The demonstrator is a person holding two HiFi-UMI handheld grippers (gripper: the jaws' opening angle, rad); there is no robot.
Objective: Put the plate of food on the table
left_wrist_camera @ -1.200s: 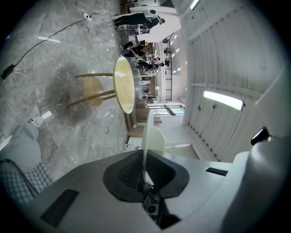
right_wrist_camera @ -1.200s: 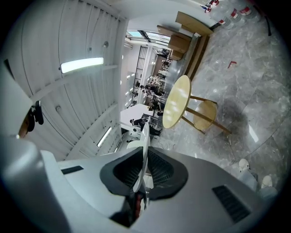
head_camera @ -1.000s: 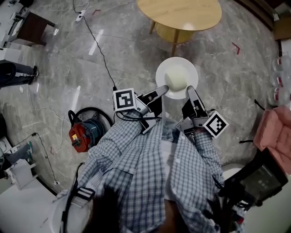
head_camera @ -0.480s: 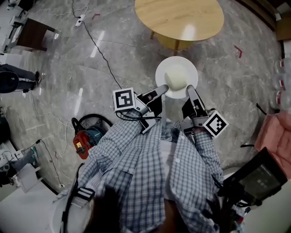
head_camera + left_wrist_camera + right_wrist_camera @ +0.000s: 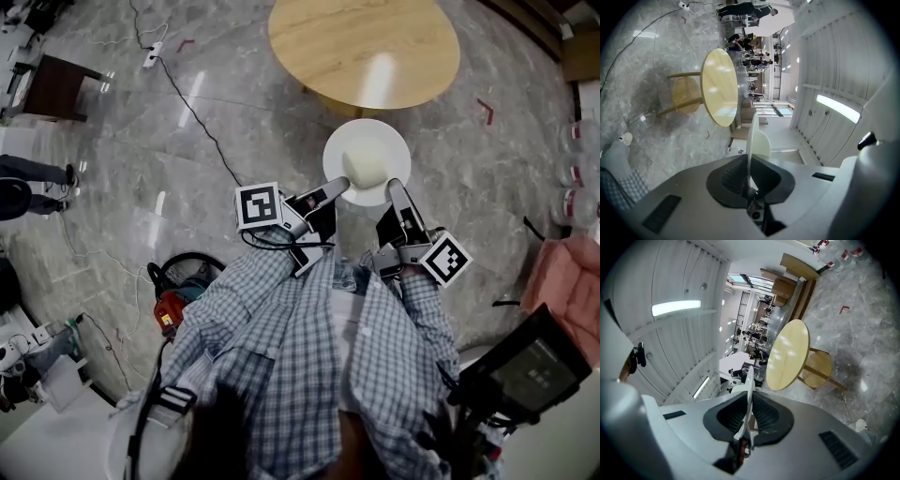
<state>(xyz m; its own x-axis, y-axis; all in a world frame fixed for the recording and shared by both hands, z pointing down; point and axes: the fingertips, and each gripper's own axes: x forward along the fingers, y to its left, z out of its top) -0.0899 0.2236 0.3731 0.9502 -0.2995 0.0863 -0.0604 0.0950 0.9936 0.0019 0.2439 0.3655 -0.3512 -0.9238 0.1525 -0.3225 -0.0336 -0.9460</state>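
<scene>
In the head view a white plate (image 5: 394, 141) with a pale mound of food (image 5: 366, 164) hangs above the marble floor, just short of the round wooden table (image 5: 366, 47). My left gripper (image 5: 339, 186) is shut on the plate's near-left rim. My right gripper (image 5: 393, 186) is shut on its near-right rim. The left gripper view shows the plate (image 5: 751, 136) edge-on between the dark pads (image 5: 733, 178), with the food (image 5: 762, 143) beside it and the table (image 5: 719, 86) beyond. In the right gripper view the plate's rim (image 5: 749, 385) stands between the pads (image 5: 764, 414), the table (image 5: 787, 355) ahead.
A black cable (image 5: 192, 112) runs over the floor to a red machine (image 5: 169, 305) at my left. Pink cloth (image 5: 562, 272) and a dark screen (image 5: 525, 366) stand at the right. A person's legs (image 5: 28, 173) show at the far left. A wooden stool (image 5: 684, 93) sits under the table.
The table has come nearer to the plate in the head view, and the floor objects have slid back. Both grippers hold the plate as before.
</scene>
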